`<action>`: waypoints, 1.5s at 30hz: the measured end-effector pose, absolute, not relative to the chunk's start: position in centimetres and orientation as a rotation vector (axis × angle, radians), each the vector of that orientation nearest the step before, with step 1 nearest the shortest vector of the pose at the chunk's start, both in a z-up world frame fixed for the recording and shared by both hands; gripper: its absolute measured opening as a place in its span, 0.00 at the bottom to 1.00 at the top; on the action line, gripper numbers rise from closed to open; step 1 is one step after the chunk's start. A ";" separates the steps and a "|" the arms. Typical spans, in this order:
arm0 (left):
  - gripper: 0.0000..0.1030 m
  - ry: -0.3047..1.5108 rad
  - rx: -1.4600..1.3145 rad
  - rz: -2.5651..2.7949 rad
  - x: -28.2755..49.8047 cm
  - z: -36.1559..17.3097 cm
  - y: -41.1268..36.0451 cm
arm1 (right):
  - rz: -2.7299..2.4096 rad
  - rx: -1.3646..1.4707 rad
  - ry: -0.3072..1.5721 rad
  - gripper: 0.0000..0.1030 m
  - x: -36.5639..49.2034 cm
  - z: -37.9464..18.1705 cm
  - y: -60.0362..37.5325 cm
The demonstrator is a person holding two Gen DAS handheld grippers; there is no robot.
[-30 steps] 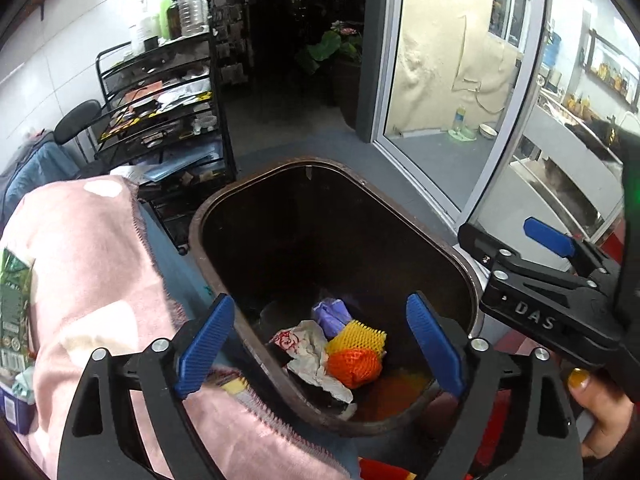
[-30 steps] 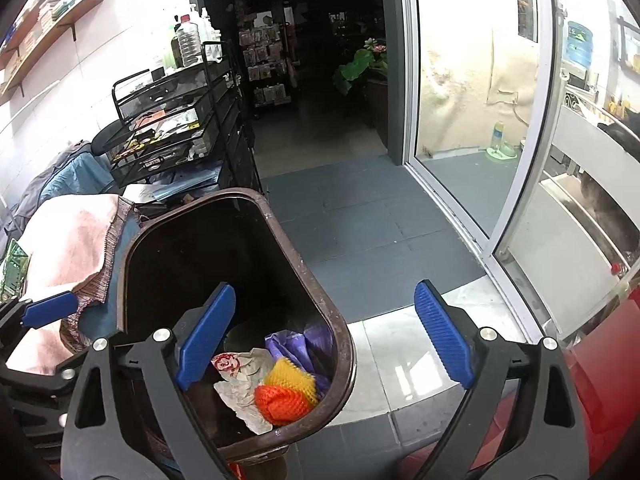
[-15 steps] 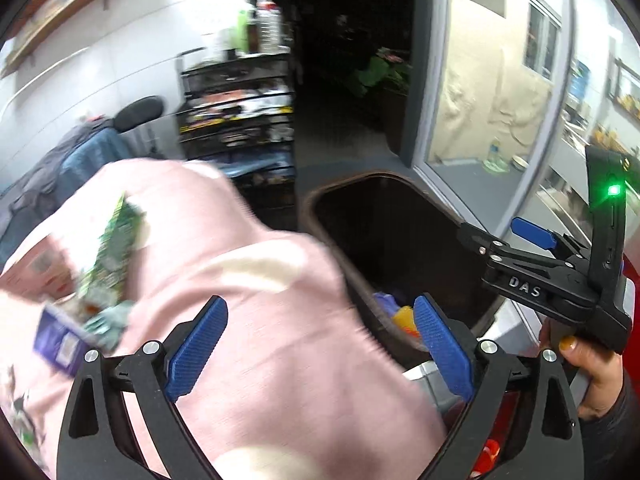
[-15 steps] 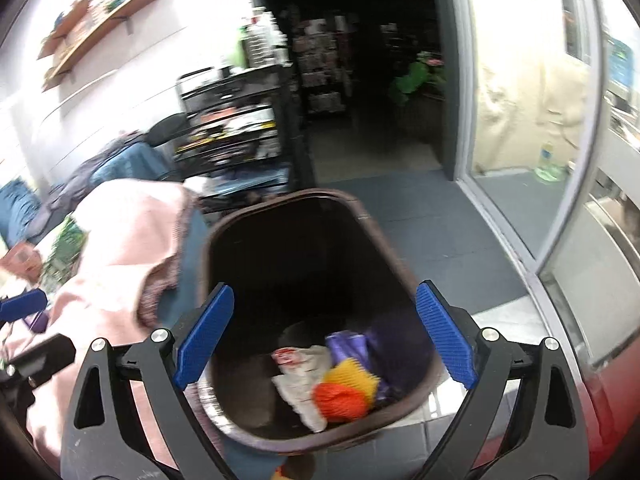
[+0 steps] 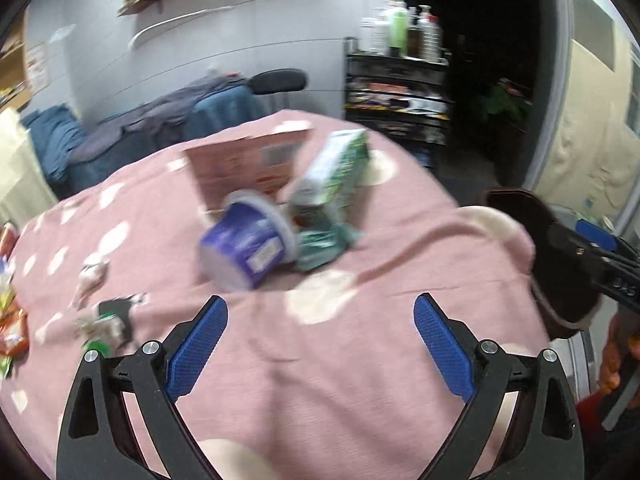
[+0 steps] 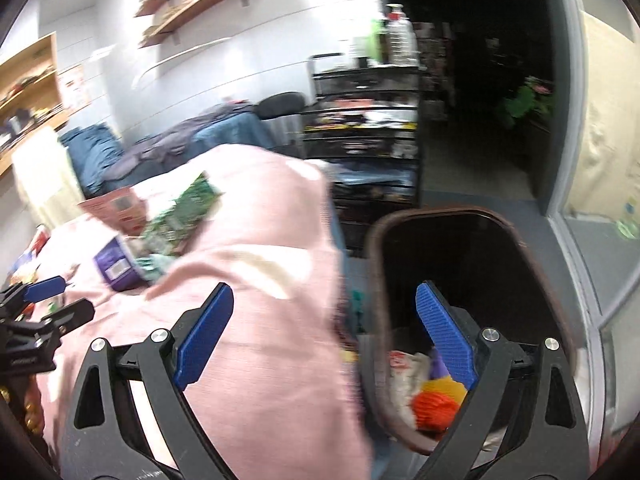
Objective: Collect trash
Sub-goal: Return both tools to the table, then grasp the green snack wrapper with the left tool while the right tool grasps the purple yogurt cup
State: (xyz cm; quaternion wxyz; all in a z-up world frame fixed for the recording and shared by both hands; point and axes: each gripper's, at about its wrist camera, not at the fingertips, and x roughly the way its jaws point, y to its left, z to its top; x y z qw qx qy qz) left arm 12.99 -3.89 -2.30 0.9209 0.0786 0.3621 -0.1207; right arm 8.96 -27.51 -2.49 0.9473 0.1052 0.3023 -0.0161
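Two hand-held grippers in view, both empty. Left hand-held gripper (image 5: 320, 344) has its blue pads wide apart, nothing between them, hovering over a pink cloth (image 5: 360, 360) with pale spots that covers the counter. Right hand-held gripper (image 6: 324, 334) is likewise spread wide with nothing held; its left pad sits over the cloth edge, its right pad over the mouth of the bin (image 6: 532, 256).

Trash on the cloth, seen from the left wrist, all motion-blurred:
- purple tub (image 5: 244, 244) with pale rim, tipped on its side, near the middle of the cloth.
- green-and-white carton (image 5: 336, 170) just right of the tub, tilted, touching or nearly touching it; cannot tell which.
- pink-red flat box (image 5: 244, 164) behind the tub, leaning.
- crumpled teal wrapper (image 5: 324, 244) at the carton's foot, beside the tub.
- small scraps (image 5: 104, 320) at the cloth's left side; orange packets (image 5: 12, 332) at the far left edge.

The dark brown bin stands beside the counter's right edge, open at the top. Right wrist view shows trash in its bottom: an orange net (image 6: 436, 406), something yellow (image 6: 444, 388) above it, white crumpled paper (image 6: 404, 372), a bit of purple behind the pad.

From the left wrist, the right hand-held gripper shows at the right edge over the bin rim, with fingers of the hand (image 5: 614, 360) below it. Black wire rack (image 5: 396, 96) with bottles on top stands against the wall behind.
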 end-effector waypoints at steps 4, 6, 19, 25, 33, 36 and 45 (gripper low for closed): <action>0.90 0.769 0.120 -0.140 13.4 -2.8 0.7 | 0.084 0.189 0.630 0.89 10.5 -2.2 -24.5; 0.90 0.779 0.105 -0.087 13.4 -3.0 2.7 | 0.140 0.175 0.638 0.89 11.1 -2.1 -22.9; 0.90 0.902 0.031 0.138 15.8 -5.9 12.8 | 0.365 0.058 0.675 0.89 13.2 -1.5 -14.3; 0.82 0.923 0.025 0.133 16.9 -6.5 13.2 | 0.408 0.030 0.687 0.89 13.5 -1.4 -12.5; 0.47 0.915 -0.043 0.082 16.2 -6.2 12.8 | 0.448 0.014 0.708 0.89 14.4 -1.4 -11.0; 0.42 0.903 -0.054 0.083 15.7 -6.0 12.8 | 0.467 0.006 0.715 0.89 15.1 -1.4 -10.3; 0.39 0.838 -0.077 0.080 13.7 -4.4 12.4 | 0.496 -0.053 0.777 0.89 19.5 -1.7 -7.0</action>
